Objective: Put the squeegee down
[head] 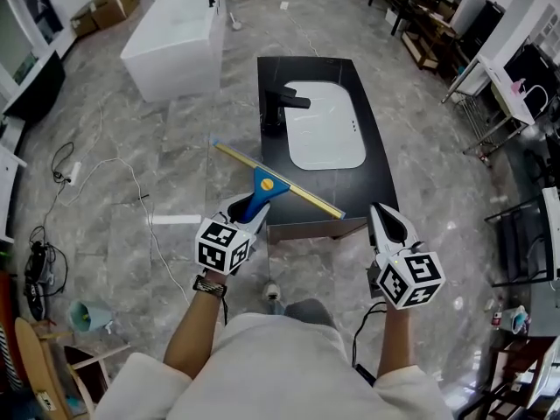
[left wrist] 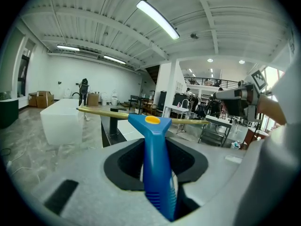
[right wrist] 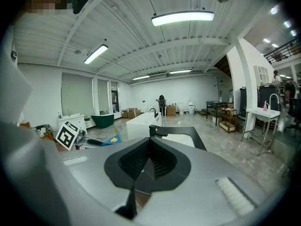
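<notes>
Grey marble floor [head: 105, 147] all round. White bathtub [head: 175, 38] at upper left of the head view, well apart from the rest. Black vanity counter [head: 372, 169] at centre, with a white sink basin [head: 325, 128] set into its top and a black faucet [head: 282, 103] on the basin's left side. Squeegee [head: 267, 185] is off the counter, not put down: its blue handle [left wrist: 157, 168] is pinched in the left gripper [head: 249, 210], and its long yellow blade bar [head: 297, 192] runs diagonally in front of the counter's near-left corner and front edge in the head view. In the left gripper view the handle stands upright between the jaws, which clamp it from both sides, with the bar [left wrist: 101, 111] roughly level across the top. Right gripper [head: 389, 226] is held off the counter's near-right corner, jaws pressed together with nothing between them, and it points toward the basin and faucet [right wrist: 157, 130] in its own view.
</notes>
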`<state>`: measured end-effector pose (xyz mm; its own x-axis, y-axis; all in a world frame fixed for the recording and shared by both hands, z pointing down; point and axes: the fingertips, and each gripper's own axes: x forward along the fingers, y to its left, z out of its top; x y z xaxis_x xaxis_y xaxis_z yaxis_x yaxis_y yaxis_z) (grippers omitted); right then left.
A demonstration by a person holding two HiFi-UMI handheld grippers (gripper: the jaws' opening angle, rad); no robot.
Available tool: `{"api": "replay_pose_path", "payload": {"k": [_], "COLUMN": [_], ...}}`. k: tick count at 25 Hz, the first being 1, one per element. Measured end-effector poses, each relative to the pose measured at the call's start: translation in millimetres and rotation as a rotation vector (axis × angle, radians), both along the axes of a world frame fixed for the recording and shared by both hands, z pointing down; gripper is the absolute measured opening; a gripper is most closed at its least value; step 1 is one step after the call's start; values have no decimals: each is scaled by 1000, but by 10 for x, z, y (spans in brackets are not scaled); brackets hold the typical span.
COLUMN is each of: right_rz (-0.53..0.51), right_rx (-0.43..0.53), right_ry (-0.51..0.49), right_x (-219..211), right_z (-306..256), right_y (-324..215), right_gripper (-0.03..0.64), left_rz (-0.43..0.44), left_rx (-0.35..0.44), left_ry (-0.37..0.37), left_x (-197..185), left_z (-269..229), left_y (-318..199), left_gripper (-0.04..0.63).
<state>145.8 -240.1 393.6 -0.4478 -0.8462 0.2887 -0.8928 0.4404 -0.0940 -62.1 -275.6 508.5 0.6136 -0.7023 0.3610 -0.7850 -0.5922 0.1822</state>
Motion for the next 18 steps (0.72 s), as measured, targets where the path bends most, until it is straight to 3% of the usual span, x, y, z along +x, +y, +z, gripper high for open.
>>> {"api": "replay_pose_path", "payload": {"k": [18], "right_rz": [-31], "right_rx": [-141], "right_ry": [-1], "right_x": [237], "right_z": [681], "right_y": [-1152], "right_gripper": [6], "left_rz": [80], "left_rx": [-187], "left_ry": [-125], "left_x": [331], "left_z": [1141], "left_y": [-932], "left_gripper": [138]}}
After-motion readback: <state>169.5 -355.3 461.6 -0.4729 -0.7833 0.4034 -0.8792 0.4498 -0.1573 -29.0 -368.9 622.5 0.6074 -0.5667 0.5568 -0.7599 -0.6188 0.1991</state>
